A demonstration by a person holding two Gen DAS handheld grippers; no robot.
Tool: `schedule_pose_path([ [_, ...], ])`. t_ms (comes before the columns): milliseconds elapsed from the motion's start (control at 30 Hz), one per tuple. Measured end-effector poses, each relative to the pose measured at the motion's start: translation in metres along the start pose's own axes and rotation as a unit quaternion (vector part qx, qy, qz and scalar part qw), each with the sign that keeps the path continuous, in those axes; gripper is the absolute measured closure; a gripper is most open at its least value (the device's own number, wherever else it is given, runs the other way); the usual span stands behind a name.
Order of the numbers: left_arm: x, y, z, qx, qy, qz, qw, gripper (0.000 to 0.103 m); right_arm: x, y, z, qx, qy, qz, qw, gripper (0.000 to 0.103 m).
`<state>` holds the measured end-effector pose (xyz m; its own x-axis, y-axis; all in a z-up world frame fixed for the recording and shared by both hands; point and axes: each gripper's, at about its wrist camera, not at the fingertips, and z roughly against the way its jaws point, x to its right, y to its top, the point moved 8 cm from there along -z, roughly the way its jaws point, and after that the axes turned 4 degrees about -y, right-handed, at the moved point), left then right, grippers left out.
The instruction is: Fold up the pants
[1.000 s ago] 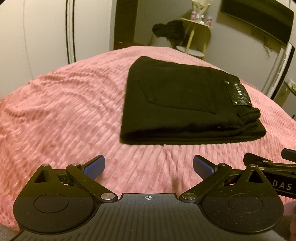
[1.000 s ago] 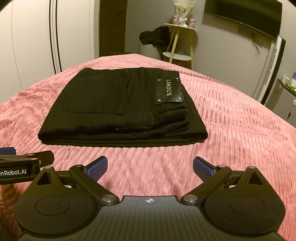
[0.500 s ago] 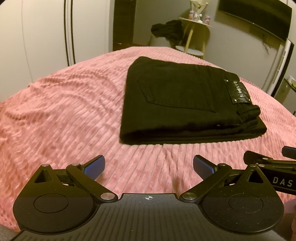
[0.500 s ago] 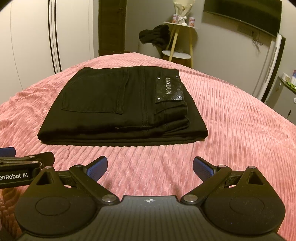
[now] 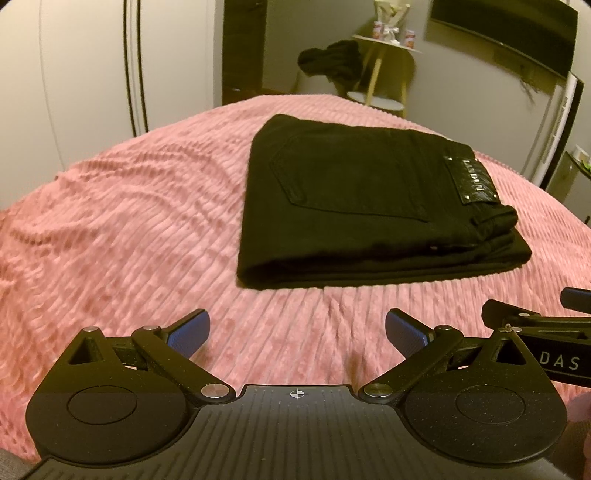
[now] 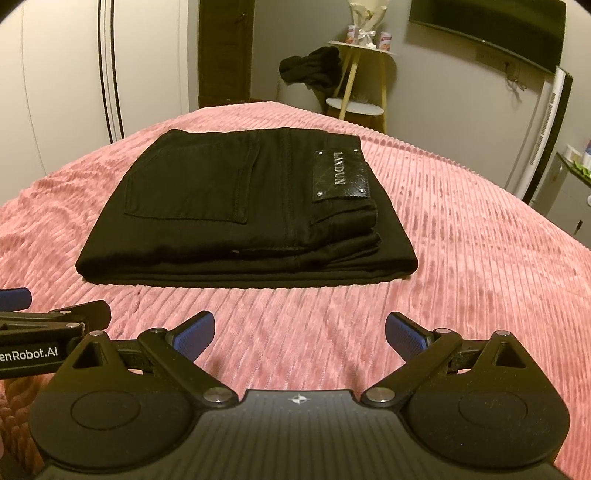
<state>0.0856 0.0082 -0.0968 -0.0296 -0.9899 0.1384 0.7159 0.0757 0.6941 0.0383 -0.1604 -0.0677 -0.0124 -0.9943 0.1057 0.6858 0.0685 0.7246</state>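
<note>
Black pants (image 5: 369,206) lie folded into a flat rectangular stack on the pink ribbed bedspread (image 5: 129,221), back pocket and shiny leather label (image 6: 340,177) facing up. They also show in the right wrist view (image 6: 243,214). My left gripper (image 5: 297,332) is open and empty, hovering over the bedspread just in front of the stack. My right gripper (image 6: 299,334) is open and empty too, beside the left one and short of the stack. Each gripper's side shows in the other's view.
Beyond the bed stands a small wooden side table (image 6: 364,85) with a dark garment (image 6: 310,68) draped on it. White wardrobe doors (image 5: 74,74) are at the left. A dark screen (image 6: 487,26) hangs on the right wall.
Both grippers have drawn back slightly and tilted, so the folded pants sit a little lower and farther in view. The pants have not moved. Both grippers stay open.
</note>
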Motion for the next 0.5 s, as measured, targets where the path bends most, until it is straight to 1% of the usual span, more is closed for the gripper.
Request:
schedule_pose_path([
  [500,0.0013,0.0,0.0012,0.001,0.001,-0.003,1.0,0.0,-0.0008,-0.0003,-0.0002,-0.001,0.0,0.001,1.0,0.004],
])
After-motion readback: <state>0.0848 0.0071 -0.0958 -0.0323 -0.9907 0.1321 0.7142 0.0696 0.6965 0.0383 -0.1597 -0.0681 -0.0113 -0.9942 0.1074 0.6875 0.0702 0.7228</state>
